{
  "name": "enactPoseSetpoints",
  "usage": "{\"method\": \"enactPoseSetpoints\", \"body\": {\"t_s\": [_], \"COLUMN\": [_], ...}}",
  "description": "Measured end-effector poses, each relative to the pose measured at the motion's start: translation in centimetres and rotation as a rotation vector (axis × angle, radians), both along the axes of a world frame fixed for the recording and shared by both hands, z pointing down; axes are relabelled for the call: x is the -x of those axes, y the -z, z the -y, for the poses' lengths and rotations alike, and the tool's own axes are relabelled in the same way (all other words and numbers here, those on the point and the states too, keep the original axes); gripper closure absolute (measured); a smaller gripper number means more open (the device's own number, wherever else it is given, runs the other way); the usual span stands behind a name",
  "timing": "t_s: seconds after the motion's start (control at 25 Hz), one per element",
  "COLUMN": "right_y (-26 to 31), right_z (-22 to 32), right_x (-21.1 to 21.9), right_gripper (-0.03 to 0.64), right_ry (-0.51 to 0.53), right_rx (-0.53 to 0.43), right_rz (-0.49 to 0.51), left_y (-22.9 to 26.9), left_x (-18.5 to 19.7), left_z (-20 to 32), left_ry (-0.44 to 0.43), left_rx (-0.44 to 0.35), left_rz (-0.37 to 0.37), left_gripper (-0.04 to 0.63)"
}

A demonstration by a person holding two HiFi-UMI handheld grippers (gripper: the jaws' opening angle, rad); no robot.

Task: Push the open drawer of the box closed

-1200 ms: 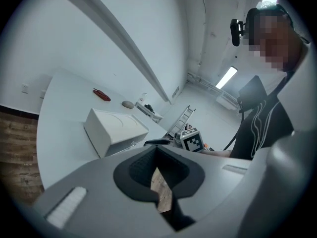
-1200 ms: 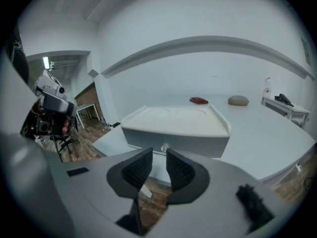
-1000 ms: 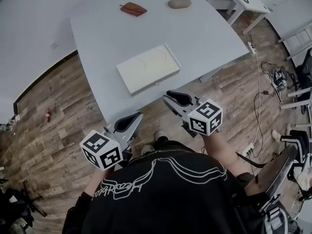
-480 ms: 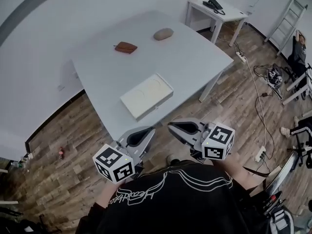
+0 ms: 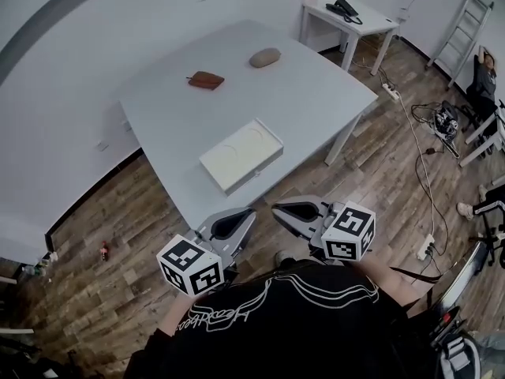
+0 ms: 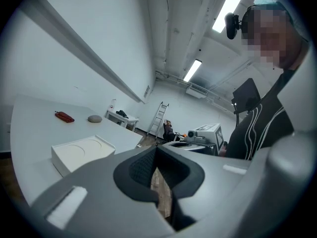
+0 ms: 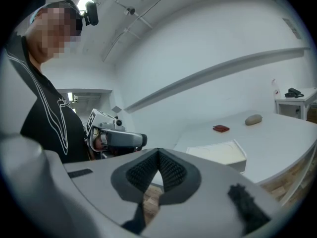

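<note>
A flat white box [image 5: 241, 156] with two round recesses in its lid lies near the front edge of the grey table [image 5: 316, 93]. From here I cannot tell how far its drawer stands out. My left gripper [image 5: 229, 226] and right gripper [image 5: 296, 210] hang side by side over the wooden floor, short of the table edge and apart from the box. Both are shut with nothing in them. The left gripper view has the box [image 6: 81, 152] ahead to the left, and the right gripper view has the box [image 7: 220, 152] ahead to the right.
A red-brown pouch [image 5: 206, 80] and a grey stone-like lump [image 5: 264, 57] lie at the table's far side. A small white side table with a telephone [image 5: 347, 10], a ladder [image 5: 461, 34] and floor cables [image 5: 442, 121] are off to the right.
The head view has pulled back and tilted, so the table sits higher and farther. Both grippers have drawn closer together and stayed shut and empty.
</note>
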State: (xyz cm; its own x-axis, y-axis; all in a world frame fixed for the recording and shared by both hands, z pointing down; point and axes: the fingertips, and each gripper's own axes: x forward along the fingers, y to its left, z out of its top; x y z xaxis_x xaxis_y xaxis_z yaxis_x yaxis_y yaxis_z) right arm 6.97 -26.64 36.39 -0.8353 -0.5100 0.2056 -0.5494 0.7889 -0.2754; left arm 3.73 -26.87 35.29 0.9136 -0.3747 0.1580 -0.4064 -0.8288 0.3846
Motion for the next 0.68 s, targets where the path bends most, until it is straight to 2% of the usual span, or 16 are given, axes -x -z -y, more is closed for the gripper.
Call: {"method": "enactPoseSetpoints", "body": {"t_s": [0.68], "right_y": [-0.9], "right_z": [0.4], "right_x": [0.7], "right_gripper": [0.609], "right_ry": [0.015], "right_rx": [0.03], "right_rz": [0.009], "left_y": [-1.2], "left_x": [0.6], "left_z": [0.5], "left_ry": [0.034], "left_rx": [0.059], "left_rz": [-0.027], "left_gripper": [0.588]}}
